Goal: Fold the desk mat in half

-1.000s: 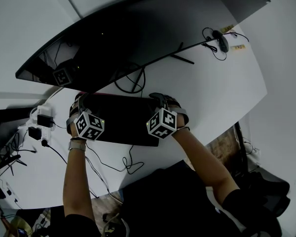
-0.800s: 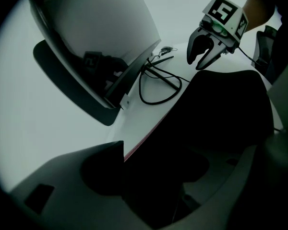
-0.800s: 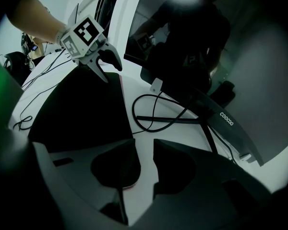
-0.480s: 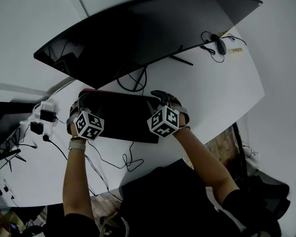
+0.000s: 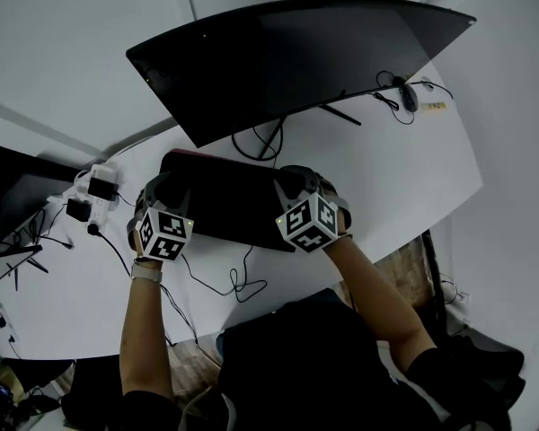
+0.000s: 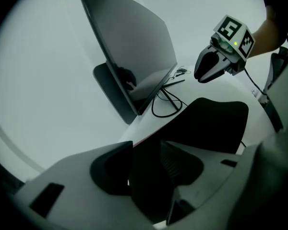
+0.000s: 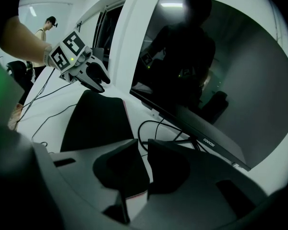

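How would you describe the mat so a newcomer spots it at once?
On the white desk, look just in front of the big curved monitor. The mat is the broad black sheet there, red along its far edge. The cables and plugs around it are thin or small.

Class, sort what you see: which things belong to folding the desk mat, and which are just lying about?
Job: desk mat; left gripper and right gripper, jaws closing with the mat between them.
Lying about: monitor, cables, power strip.
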Demonstrator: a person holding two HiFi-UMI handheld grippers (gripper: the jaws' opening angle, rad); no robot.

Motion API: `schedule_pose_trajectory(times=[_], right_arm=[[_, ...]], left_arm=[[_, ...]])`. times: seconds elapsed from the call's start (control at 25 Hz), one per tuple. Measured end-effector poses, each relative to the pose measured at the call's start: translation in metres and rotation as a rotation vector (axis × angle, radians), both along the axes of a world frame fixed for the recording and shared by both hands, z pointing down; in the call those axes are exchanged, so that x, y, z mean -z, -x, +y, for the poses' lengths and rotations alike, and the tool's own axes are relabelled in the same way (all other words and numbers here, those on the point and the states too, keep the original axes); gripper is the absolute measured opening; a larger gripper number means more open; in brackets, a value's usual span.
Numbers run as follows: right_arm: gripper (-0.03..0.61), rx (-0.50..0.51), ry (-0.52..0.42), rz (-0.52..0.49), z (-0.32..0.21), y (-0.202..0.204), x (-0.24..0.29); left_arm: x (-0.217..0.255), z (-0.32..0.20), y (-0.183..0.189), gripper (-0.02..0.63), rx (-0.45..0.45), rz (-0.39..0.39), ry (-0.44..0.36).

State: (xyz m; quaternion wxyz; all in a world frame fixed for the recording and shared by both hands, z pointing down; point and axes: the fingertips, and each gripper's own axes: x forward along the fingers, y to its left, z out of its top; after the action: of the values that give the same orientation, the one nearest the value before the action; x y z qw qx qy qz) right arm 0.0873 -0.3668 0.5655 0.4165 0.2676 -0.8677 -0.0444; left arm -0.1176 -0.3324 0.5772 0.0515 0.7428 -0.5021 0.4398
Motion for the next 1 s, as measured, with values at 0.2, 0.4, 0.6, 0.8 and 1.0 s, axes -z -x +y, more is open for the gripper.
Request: schedule_pose_trajectory(times=[0.2,0.4,0.6,0.8,1.0], right_arm=[[0.055,0.02,-0.003,-0.043,0.027,0.017,0.024],[0.044,0.05,-0.015,-0.097,0.061,0.042,0.053],[0.034,0.11,-0.016,-0.178,0.096,0.076,0.087],[0.026,0.172,0.007,-0.243,0.14,0.116,0.114],[0.023,0.24,-0.003,-0.282,0.187,0.15,0.135]], left_arm=[[0.033,0.027,0.012,0.108,0.087,0.092,-0.079],[0.072,0.067,0.027,0.011,0.168,0.189,-0.173],[0.11,0.114,0.043,0.009,0.234,0.283,-0.246],[0.135,0.169,0.069,0.009,0.313,0.347,-0.293],[0.157,0.23,0.098,0.009,0.391,0.369,-0.356]])
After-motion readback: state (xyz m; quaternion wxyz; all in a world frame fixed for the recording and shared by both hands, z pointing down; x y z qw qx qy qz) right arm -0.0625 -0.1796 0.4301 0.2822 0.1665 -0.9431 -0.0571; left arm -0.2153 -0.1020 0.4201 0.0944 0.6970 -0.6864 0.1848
